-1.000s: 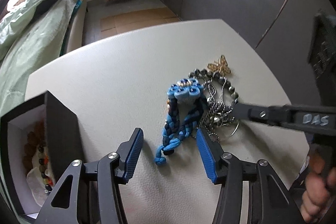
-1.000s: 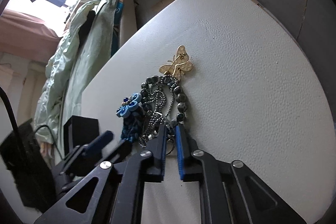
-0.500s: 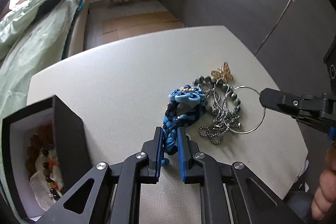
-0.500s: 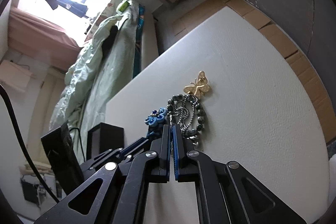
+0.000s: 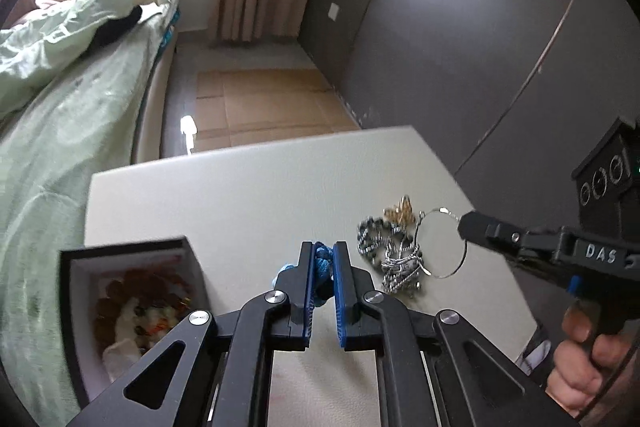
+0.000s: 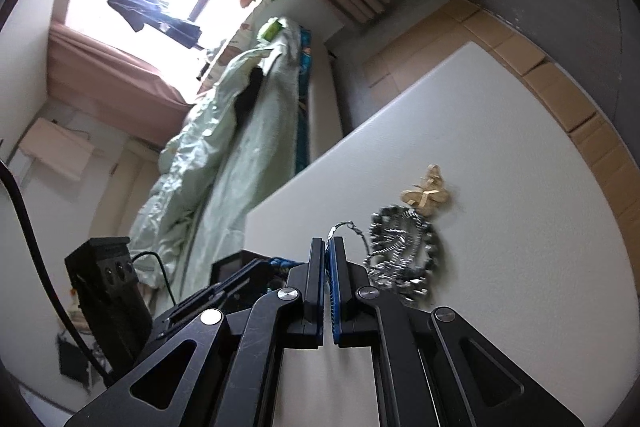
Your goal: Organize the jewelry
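left gripper: black frame, silver screws | fingers: blue ribbed pads | marking: "DAS"

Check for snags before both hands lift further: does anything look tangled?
Yes. The thin silver hoop pinched by the right gripper overlaps the heap of silver chains and dark beads, so it may drag them. The blue braided bracelet looks free.
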Demonstrator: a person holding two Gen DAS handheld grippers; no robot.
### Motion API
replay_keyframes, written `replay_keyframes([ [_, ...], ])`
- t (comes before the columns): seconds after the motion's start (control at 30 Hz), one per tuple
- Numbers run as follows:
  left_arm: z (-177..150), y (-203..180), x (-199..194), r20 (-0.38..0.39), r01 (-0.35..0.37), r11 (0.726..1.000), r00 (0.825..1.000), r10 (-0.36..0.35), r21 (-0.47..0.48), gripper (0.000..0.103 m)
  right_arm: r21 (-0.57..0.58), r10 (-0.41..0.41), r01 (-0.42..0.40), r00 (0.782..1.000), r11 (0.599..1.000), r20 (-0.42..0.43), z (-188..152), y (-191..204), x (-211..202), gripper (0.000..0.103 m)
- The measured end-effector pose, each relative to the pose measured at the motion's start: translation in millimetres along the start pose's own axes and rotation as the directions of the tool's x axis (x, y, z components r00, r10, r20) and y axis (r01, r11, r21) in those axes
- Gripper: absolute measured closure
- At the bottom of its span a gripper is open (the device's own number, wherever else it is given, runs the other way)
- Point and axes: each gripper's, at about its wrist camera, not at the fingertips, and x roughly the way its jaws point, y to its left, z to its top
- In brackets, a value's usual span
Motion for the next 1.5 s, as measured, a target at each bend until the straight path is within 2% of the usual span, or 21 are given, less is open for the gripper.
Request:
replay_keyframes([
  [0.37,10.1,7.2,-42.5,0.087,0.007,0.999,0.996,-0.005,-0.031,0.094,-0.037,0.153,-0.151,0.987,0.988,0.041,1.9,21.6,-5.7,0.099],
  [0.53,12.0,9.9,-64.8,0.118,-0.009,1.000,0.993,0.012,-0.029,0.094,-0.049,0.272,-0.269,0.959,0.962,0.076,3.4,33.2,-12.1,0.099],
  [0.7,14.1,13.7,-85.1,0.146,-0.035,0.999,0.989,0.038,-0.026,0.094,-0.090,0.303,-0.295,0.948,0.951,0.097,1.0,52.0,-14.2,0.099],
  [0.77,13.3,15.9,-91.8,0.151,-0.047,0.998,0.987,0.051,-0.028,0.094,-0.103,0.271,-0.262,0.958,0.960,0.089,0.2,56.7,-10.5,0.099],
  [0.83,12.0,19.5,-96.0,0.156,-0.054,0.998,0.986,0.058,-0.033,0.094,-0.120,0.160,-0.152,0.985,0.981,0.060,-2.2,60.0,1.6,0.099],
  [0.93,9.2,24.8,-101.5,0.162,-0.060,0.997,0.984,0.067,-0.044,0.094,-0.128,0.012,-0.018,0.999,0.992,-0.042,-6.7,58.4,27.7,0.097],
  [1.0,8.4,29.3,-103.5,0.163,-0.065,0.997,0.984,0.073,-0.052,0.094,-0.135,-0.043,0.030,0.994,0.990,-0.098,-10.0,56.0,44.0,0.090],
  [1.07,6.0,35.7,-105.8,0.163,-0.068,0.995,0.983,0.078,-0.067,0.094,-0.154,-0.088,0.067,0.987,0.986,-0.132,-12.4,55.6,57.8,0.071],
  [1.13,3.6,40.2,-107.8,0.164,-0.071,0.994,0.983,0.083,-0.078,0.094,-0.171,-0.116,0.090,0.982,0.981,-0.148,-12.8,55.3,68.0,0.070],
  [1.27,-0.6,50.7,-112.2,0.166,-0.076,0.992,0.982,0.091,-0.097,0.094,-0.143,-0.114,0.087,0.974,0.986,-0.198,-16.0,48.8,82.9,0.070],
  [1.43,-6.9,59.3,-118.3,0.164,-0.073,0.990,0.982,0.093,-0.118,0.094,-0.183,-0.172,0.124,0.946,0.975,-0.275,-32.6,48.5,100.6,0.070],
  [1.5,-8.1,63.0,-119.7,0.165,-0.073,0.989,0.982,0.093,-0.126,0.094,-0.191,-0.184,0.134,0.942,0.972,-0.281,-36.1,49.4,104.5,0.070],
])
